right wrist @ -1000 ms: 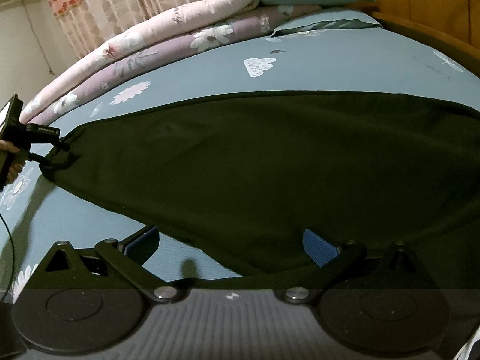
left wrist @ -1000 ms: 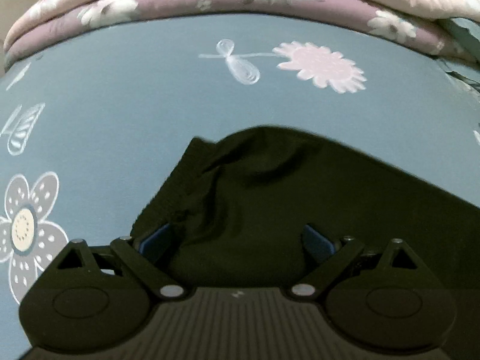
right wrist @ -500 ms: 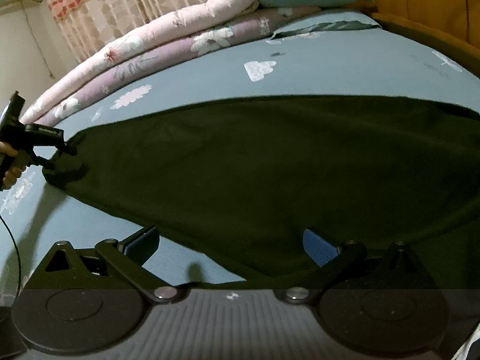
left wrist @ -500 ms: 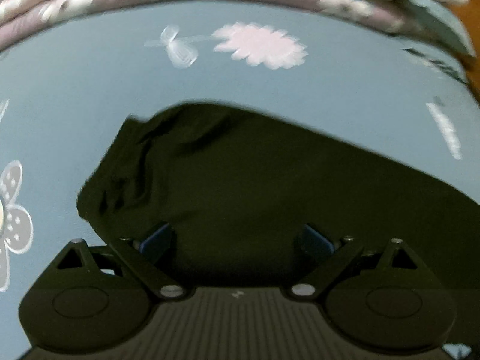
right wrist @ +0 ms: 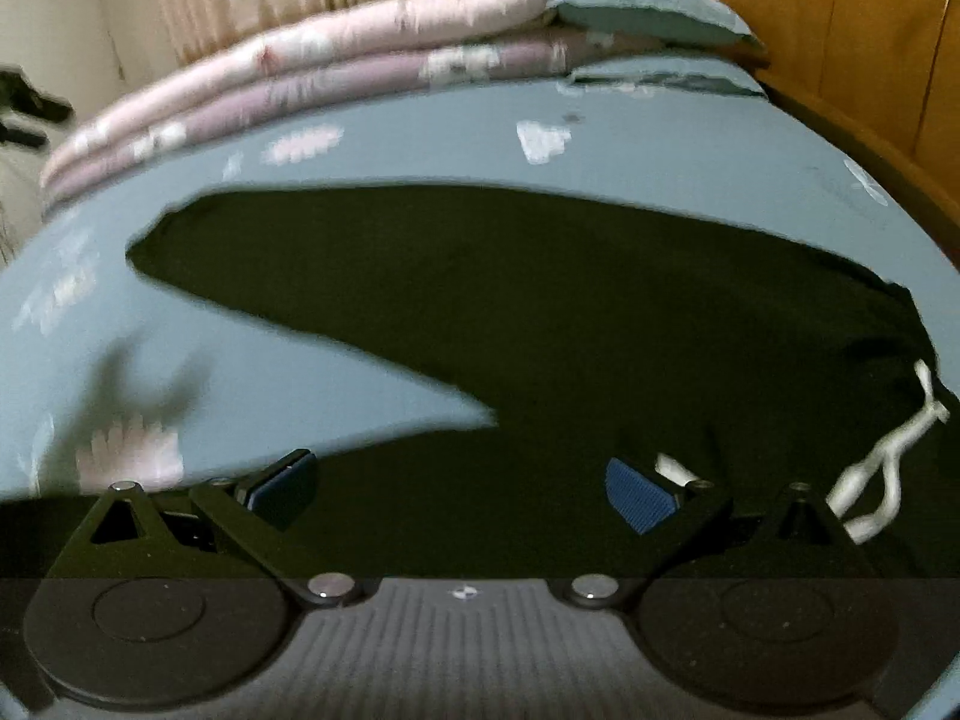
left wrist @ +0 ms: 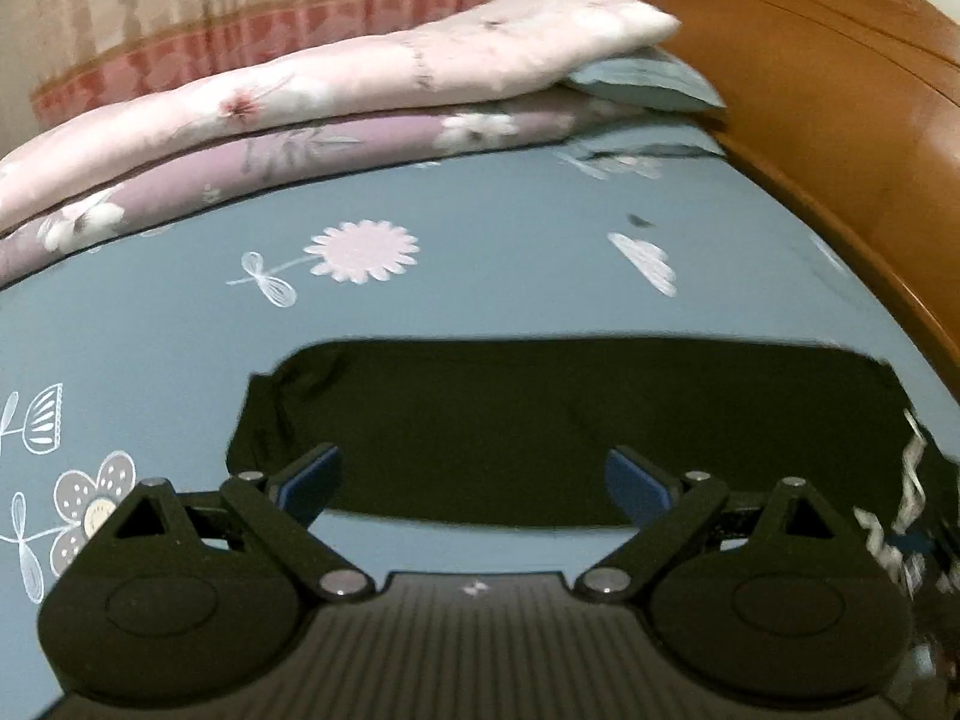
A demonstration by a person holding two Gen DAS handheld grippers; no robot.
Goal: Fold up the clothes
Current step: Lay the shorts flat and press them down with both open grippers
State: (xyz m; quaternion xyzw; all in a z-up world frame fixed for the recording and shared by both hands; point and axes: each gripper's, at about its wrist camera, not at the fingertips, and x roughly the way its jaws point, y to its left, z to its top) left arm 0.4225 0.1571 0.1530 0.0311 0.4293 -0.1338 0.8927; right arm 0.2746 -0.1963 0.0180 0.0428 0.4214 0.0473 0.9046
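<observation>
A black garment lies flat on the blue flowered bed sheet. A white drawstring hangs at its right end. In the right wrist view the black garment narrows to a point at the left. My left gripper is open just short of the cloth's near edge, with nothing between its blue pads. My right gripper is open over the cloth near the drawstring, its pads holding nothing. A dark blurred shape at the far left edge cannot be made out.
Folded pink and mauve quilts and a blue pillow are stacked along the bed's far side. A wooden headboard curves along the right. A patterned curtain hangs behind. Bare sheet lies left of the garment.
My left gripper has drawn back from the garment's left end and swung right toward the headboard, staying open. The right wrist view has shifted, and the drawstring end now shows.
</observation>
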